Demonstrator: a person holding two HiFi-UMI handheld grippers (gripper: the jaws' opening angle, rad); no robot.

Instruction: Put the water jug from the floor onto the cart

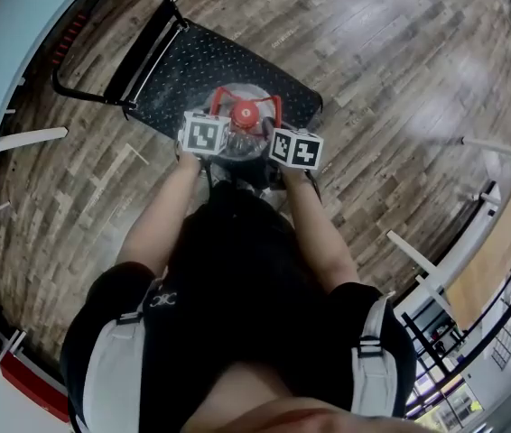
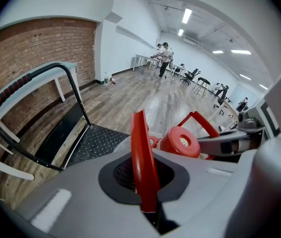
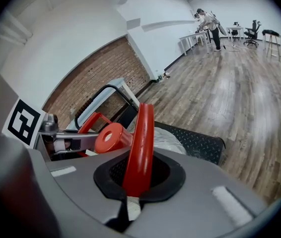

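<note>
Clenched jaws of the left gripper pinched one red handle loop of the water jug. The right gripper, likewise clamped tight, pinched the opposite loop. Between them sat the jug's red cap. The jug hung from both grippers over the near edge of the cart, whose black studded deck lay low over the wooden floor, with the push bar at the far left. Whether the jug touched the deck could not be told. Set down this near the edge, it might tip off, and the thin loops could slip through the jaws.
</note>
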